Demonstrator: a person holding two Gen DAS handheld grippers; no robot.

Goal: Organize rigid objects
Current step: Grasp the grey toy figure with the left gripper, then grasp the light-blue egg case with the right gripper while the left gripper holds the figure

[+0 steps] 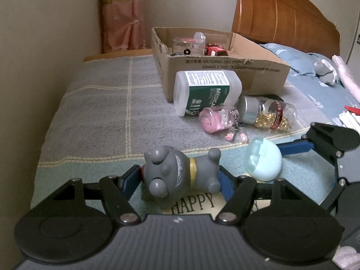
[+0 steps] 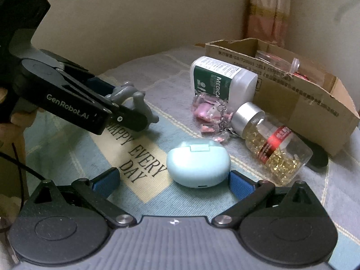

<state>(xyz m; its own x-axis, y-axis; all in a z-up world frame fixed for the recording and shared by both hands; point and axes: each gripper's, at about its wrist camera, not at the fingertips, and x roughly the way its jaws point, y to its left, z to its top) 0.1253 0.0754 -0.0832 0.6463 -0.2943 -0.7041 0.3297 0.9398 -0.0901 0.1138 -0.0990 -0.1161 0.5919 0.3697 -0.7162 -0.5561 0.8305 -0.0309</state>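
Observation:
A grey toy bear (image 1: 180, 173) lies on the bed blanket between the blue pads of my left gripper (image 1: 180, 180), which is shut on it; the bear also shows in the right wrist view (image 2: 135, 102). A mint earbud case (image 2: 199, 165) sits between the fingers of my right gripper (image 2: 174, 183), which is open and apart from it. The case also shows in the left wrist view (image 1: 262, 159). A cardboard box (image 1: 225, 67) at the back holds a clear jar and a red toy car.
In front of the box lie a white medical bottle (image 1: 207, 92), a pink keychain case (image 1: 219, 119) and a jar of gold capsules (image 1: 267, 113). A wall runs along the left; a wooden headboard (image 1: 281, 18) and pillows stand at the back right.

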